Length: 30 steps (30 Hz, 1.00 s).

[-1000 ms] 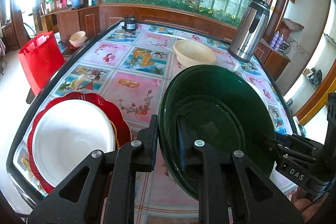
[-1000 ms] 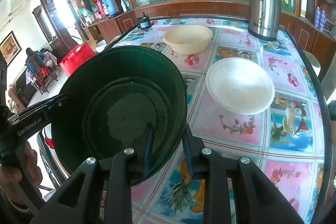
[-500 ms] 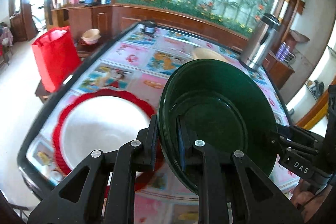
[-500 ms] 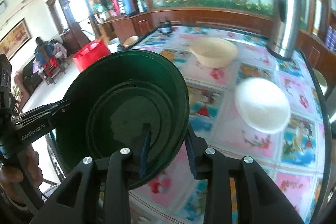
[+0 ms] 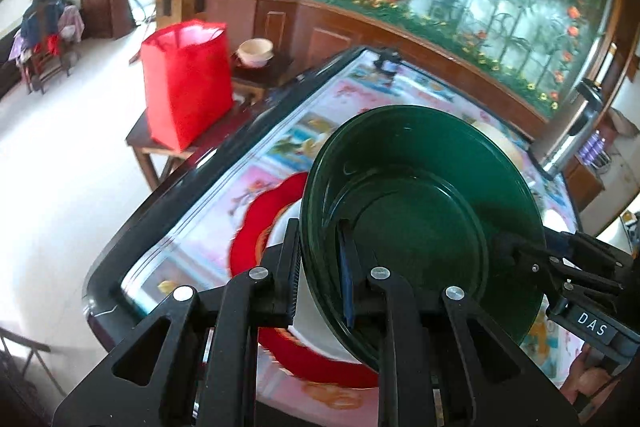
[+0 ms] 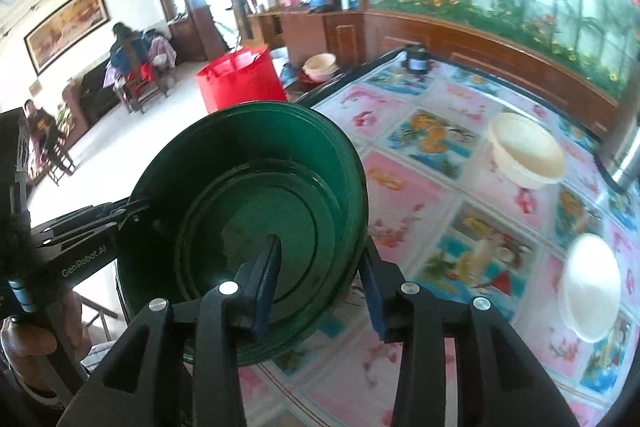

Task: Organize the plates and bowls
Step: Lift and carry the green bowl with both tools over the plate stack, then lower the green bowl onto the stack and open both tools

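Observation:
A dark green bowl (image 5: 420, 227) hangs tilted above the table, held by its rim on two sides. My left gripper (image 5: 319, 269) is shut on the near rim, one pad inside the bowl and one outside. My right gripper (image 6: 320, 259) straddles the opposite rim of the green bowl (image 6: 256, 219) and its jaws are opening, with a gap showing beside each pad. Under the bowl lies a red scalloped plate (image 5: 256, 227) with a white plate (image 5: 286, 227) on it, both mostly hidden.
On the flowered tablecloth (image 6: 404, 187) stand a cream bowl (image 6: 524, 151) and a white bowl (image 6: 592, 287). A steel flask (image 5: 576, 131) is at the far right. A red bag (image 5: 184, 87) sits on a low side table past the table's black edge (image 5: 132, 227). People sit far off.
The green bowl has travelled left with both grippers and now hangs over the red and white plates. The right jaws have spread away from the rim. The left grip is unchanged.

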### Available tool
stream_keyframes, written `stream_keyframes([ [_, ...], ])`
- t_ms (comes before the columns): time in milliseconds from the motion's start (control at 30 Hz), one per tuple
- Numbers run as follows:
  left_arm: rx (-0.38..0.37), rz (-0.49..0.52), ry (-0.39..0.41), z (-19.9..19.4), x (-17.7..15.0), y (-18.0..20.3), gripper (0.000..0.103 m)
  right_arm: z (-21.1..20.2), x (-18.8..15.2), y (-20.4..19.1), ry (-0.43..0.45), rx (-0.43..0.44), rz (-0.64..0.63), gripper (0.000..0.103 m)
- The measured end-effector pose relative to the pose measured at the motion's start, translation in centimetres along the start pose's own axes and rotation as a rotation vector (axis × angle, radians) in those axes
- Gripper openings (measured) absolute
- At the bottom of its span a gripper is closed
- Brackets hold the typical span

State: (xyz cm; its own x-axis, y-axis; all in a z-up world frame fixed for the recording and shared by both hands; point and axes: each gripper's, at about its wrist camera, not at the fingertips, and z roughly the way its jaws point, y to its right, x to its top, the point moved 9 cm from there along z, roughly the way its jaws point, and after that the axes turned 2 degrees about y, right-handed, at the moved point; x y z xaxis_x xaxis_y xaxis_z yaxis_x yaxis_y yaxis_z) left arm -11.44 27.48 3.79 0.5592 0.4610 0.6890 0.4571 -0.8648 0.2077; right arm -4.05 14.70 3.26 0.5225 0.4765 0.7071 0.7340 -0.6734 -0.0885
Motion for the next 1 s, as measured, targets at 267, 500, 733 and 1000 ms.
stream_keyframes([
  [267,0.037,-0.010,-0.013,0.8,-1.0,-1.8,0.016,2.7,-1.1,-1.4,-0.072,0.034,-0.009,0.041],
  [500,0.015,-0.028,-0.013,1.0,-0.8,-2.0,0.017,2.7,-1.2,-2.4,-0.088,0.066,-0.009,0.046],
  [733,0.020,-0.062,0.102,-1.1,0.9,-2.7,0.066,1.3,-0.4,-2.8,-0.038,0.099,0.007,0.064],
  [1000,0.067,-0.017,0.189,-3.0,1.8,-1.8,0.066,0.4,-0.8,-1.4,-0.021,0.070,0.033,0.064],
])
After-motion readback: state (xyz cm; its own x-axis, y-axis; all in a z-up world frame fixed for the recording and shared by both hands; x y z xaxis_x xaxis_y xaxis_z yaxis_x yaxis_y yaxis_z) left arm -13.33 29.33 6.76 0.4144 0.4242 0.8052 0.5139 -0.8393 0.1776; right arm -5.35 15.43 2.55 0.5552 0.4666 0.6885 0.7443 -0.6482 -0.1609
